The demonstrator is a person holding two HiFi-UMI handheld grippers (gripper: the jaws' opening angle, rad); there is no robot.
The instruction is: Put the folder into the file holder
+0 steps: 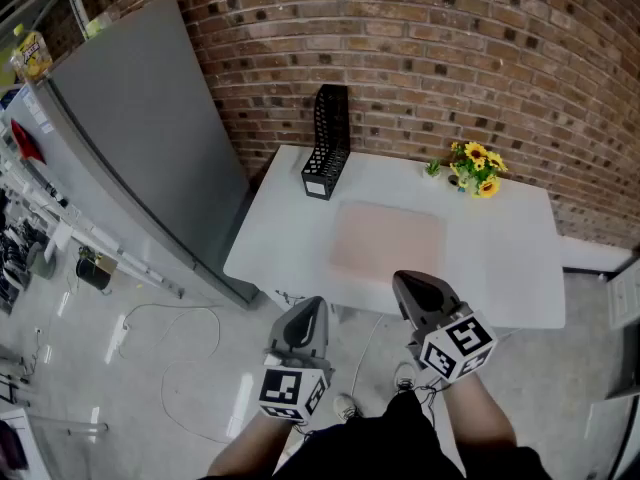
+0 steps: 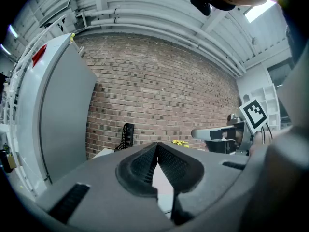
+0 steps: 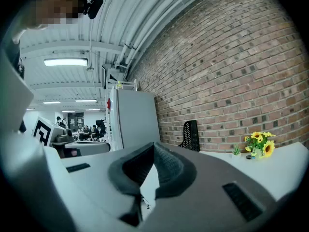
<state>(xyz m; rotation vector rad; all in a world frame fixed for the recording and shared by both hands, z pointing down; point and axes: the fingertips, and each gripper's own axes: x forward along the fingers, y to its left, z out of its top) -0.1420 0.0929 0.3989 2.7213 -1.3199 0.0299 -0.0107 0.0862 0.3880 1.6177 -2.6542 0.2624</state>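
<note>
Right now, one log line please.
left gripper shut, empty | right gripper shut, empty | folder flat on table | file holder upright

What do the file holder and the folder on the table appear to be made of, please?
The file holder looks like black mesh with a matte finish, plastic or metal; its walls show a grid of small holes. The folder is pale pink, thin and dull, lying flat on the white table; it could be plastic or card, but the look leaves that open.
</note>
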